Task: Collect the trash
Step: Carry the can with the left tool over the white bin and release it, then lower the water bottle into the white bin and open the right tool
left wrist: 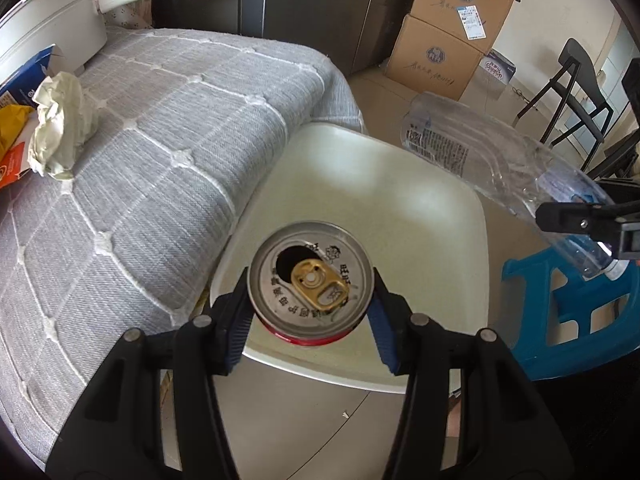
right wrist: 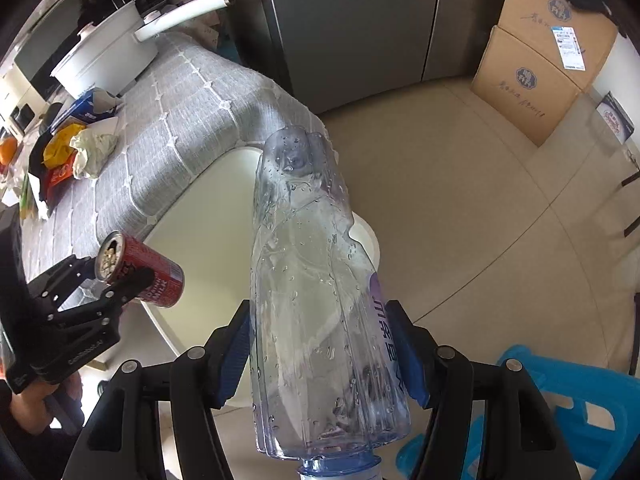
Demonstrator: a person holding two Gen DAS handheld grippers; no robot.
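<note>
My left gripper is shut on a red drink can, its opened silver top facing the camera, held above a white chair seat. The can also shows in the right wrist view. My right gripper is shut on a clear empty plastic bottle, base pointing away, held above the same seat. The bottle shows at the right of the left wrist view. A crumpled paper ball lies on the grey quilted cloth with blue and orange packets beside it.
A white pot with a long handle stands at the back of the cloth. Stacked cardboard boxes stand on the floor by a dark cabinet. A blue plastic stool is at the right, black chairs beyond.
</note>
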